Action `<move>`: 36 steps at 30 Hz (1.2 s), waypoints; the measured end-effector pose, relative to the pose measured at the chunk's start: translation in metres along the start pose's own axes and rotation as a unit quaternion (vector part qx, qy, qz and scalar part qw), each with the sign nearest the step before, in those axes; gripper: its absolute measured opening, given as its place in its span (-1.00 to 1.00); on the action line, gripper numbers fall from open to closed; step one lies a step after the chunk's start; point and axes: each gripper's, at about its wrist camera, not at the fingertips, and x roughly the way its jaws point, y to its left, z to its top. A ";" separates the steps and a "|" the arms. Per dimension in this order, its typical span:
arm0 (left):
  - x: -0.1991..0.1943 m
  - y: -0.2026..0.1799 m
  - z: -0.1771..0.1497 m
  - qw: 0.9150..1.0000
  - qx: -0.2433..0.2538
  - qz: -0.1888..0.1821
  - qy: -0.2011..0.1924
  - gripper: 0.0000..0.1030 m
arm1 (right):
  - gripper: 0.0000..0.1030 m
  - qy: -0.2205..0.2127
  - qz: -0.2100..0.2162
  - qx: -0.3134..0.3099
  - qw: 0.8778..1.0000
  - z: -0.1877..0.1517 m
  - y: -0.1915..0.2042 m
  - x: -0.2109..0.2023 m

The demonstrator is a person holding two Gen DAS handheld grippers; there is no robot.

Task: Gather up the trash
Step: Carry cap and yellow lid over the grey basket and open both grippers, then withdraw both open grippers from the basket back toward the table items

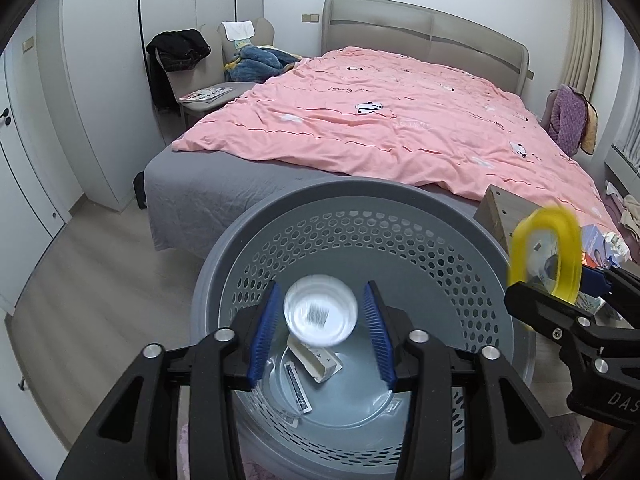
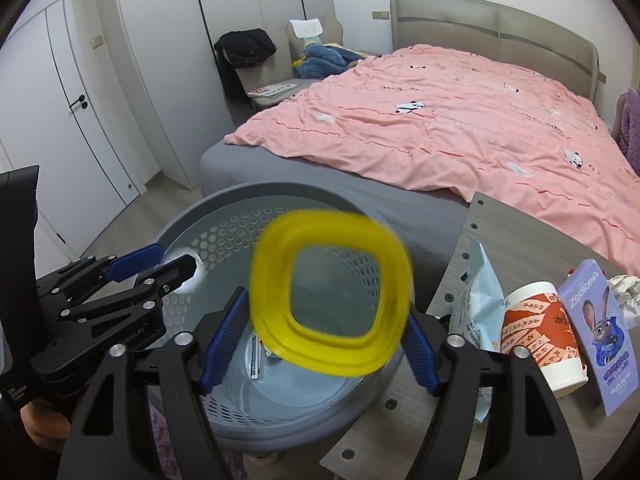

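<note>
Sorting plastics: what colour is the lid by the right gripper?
Yellow rim, clear centre: the lid shows best in the right wrist view.

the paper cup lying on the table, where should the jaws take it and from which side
Grip the paper cup across the middle of its round body, coming from above. It lies on its side on the table, its open end towards the bed. A bag and a purple box press close on either flank, so set the jaws along the cup's length gap carefully, or pinch the rim instead.
</note>
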 end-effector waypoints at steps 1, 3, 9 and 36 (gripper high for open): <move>-0.001 0.000 0.000 1.000 -0.002 0.003 -0.003 0.06 | 0.51 -0.002 0.000 0.001 1.000 0.001 0.000 0.000; -0.003 0.001 0.000 1.000 -0.004 0.008 -0.009 0.22 | 0.55 -0.005 0.000 0.003 1.000 0.001 -0.001 -0.001; -0.005 0.002 -0.002 1.000 -0.005 0.017 -0.011 0.39 | 0.59 -0.007 -0.002 0.001 1.000 0.000 -0.002 -0.003; -0.011 -0.004 -0.012 1.000 -0.014 0.017 0.003 0.41 | 0.68 -0.013 0.001 0.018 1.000 -0.011 -0.014 -0.018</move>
